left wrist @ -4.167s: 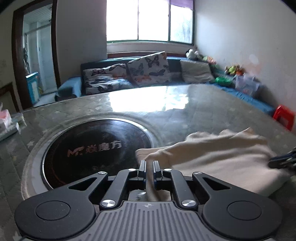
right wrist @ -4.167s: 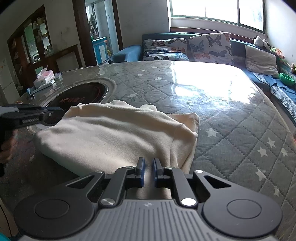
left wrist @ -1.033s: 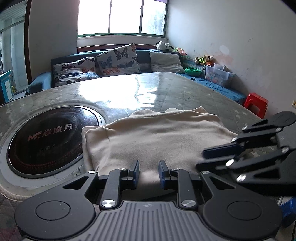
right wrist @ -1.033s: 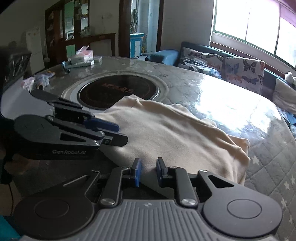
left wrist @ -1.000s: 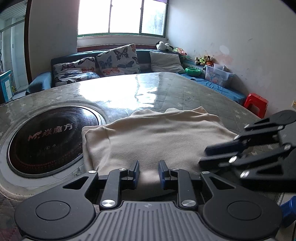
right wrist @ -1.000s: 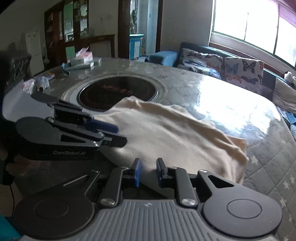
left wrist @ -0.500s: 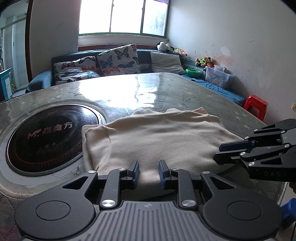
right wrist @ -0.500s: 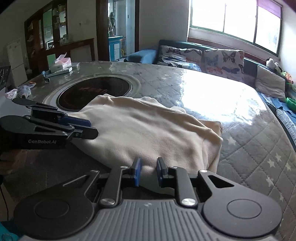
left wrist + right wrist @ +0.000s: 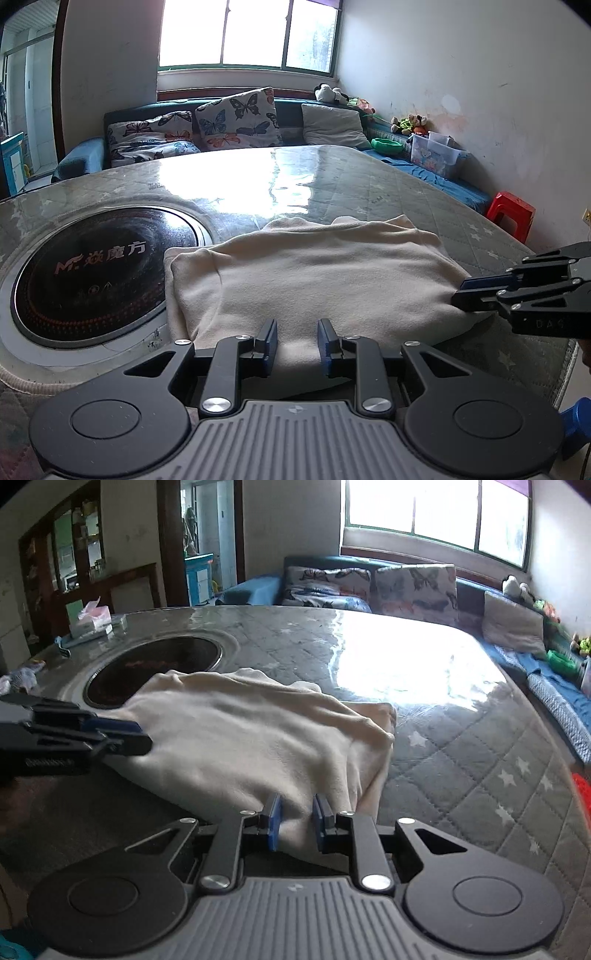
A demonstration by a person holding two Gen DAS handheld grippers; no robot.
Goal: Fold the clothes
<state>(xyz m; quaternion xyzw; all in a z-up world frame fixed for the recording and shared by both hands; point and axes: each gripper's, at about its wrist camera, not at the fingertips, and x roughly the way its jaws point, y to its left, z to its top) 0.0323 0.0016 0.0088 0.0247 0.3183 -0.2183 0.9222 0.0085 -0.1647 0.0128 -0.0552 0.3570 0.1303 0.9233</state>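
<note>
Cream, soft, fuzzy cloth (image 9: 314,273) is lying folded on my bench (image 9: 369,177); both hand-held grippers, left (image 9: 297,341) and right (image 9: 295,818), are pinching its edge.

Around our table: cooktop, sofa, clutter

We see a quilted star-patterned table cover (image 9: 461,221) under glare, a round black cooktop (image 9: 99,269) set into it, butterfly cushions (image 9: 236,118) on a dark sofa (image 9: 92,155) below the window (image 9: 243,33), a red stool (image 9: 511,216), a clear storage box (image 9: 436,155), a green bowl (image 9: 387,144), and a tissue box (image 9: 94,614).
</note>
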